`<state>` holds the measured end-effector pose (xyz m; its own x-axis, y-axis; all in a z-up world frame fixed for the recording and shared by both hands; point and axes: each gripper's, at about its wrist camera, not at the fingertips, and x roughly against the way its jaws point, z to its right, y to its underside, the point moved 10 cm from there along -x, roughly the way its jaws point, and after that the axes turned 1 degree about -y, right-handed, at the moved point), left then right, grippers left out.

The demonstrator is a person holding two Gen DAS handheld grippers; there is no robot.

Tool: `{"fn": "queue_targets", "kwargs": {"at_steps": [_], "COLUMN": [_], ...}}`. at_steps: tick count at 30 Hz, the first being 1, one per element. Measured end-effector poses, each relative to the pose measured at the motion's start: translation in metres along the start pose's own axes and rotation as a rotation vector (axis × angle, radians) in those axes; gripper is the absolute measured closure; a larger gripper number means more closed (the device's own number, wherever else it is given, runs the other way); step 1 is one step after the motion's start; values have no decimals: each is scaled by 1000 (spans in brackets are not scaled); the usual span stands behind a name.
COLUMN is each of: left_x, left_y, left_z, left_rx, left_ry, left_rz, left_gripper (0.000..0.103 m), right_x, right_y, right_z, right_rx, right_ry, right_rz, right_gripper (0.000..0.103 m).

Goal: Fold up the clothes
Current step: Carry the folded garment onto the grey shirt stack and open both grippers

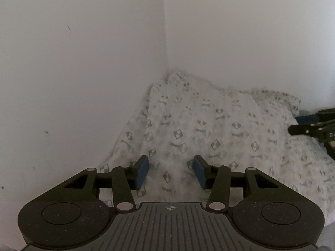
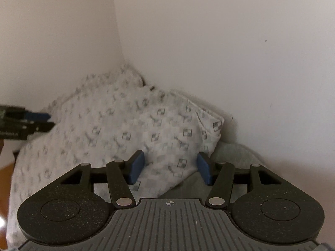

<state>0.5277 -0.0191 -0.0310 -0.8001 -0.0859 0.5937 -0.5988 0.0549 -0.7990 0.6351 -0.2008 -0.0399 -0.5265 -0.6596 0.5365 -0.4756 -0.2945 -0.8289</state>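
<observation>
Both tilted downward toward the room corner: left tool (image 1: 171,172) and right tool (image 2: 170,167), blue pads spread and pinching nothing, poised over the white crumpled cloth printed with grey checkered squares (image 1: 209,129), heaped against the two white walls (image 1: 83,62). Only from the right wrist: a grey-green fabric (image 2: 230,156) beside the cloth's right edge.

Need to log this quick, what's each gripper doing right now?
Left gripper: open, holding nothing, over the patterned cloth.
Right gripper: open, holding nothing.
</observation>
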Motion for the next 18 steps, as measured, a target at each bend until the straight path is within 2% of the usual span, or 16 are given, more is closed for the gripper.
{"fn": "queue_targets", "kwargs": {"at_steps": [4,7,8,9,11,13,15,18], "left_x": [10,28,36,45,65,87,114,159], "left_y": [4,3,3,3,5,8,15,27], "left_z": [-1,1,3,5,12,20,27,36], "left_rx": [12,15,15,17,18,14,7,10], "left_ry": [-12,-32,-31,-27,-16,-9,-6,14], "left_rz": [12,29,36,44,60,73,82,97], "left_gripper": [48,29,26,24,22,16,3,0], "right_x": [13,35,40,45,58,70,83,104], "right_y": [8,8,9,10,13,17,23,36], "right_z": [-4,-19,-28,-37,-62,-89,-117,-157], "right_rx": [30,68,76,86,107,113,110,128], "right_ry": [20,43,38,29,4,-37,-81,-123], "right_rz": [43,87,92,96,104,102,94,80], "right_gripper": [46,41,35,27,20,18,12,5]}}
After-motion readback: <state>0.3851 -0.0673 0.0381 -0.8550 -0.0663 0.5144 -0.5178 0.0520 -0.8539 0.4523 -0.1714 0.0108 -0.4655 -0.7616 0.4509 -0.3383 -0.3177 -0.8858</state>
